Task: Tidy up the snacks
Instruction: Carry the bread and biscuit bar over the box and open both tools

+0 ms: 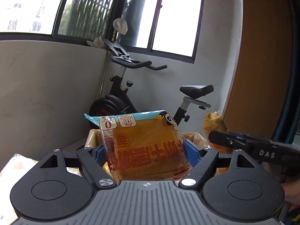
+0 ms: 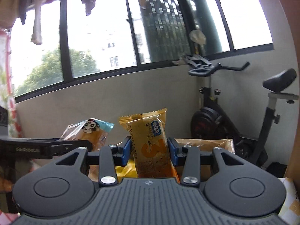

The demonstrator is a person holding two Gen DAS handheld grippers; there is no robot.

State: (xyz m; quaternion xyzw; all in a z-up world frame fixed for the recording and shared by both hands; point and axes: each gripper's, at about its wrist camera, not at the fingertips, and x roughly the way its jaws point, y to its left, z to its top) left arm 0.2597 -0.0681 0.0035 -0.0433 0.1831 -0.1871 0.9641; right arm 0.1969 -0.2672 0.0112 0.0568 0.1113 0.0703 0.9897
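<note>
My left gripper (image 1: pixel 145 152) is shut on a clear bread pack (image 1: pixel 142 146) with red lettering and a light blue top edge; its blue pads press both sides. My right gripper (image 2: pixel 149 151) is shut on a narrow orange snack bar packet (image 2: pixel 151 142), held upright. In the left wrist view the right gripper (image 1: pixel 221 140) reaches in from the right with the orange packet (image 1: pixel 213 123). In the right wrist view the left gripper's black finger (image 2: pixel 56 147) comes in from the left with the bread pack (image 2: pixel 90 133). Both are held up in the air side by side.
An open box lined with a yellowish bag (image 2: pixel 206 144) sits just beyond and below both grippers; its lining (image 1: pixel 93 136) also shows behind the bread. An exercise bike (image 1: pixel 131 93) stands by the grey wall under the windows. A brown door (image 1: pixel 262 65) is at the right.
</note>
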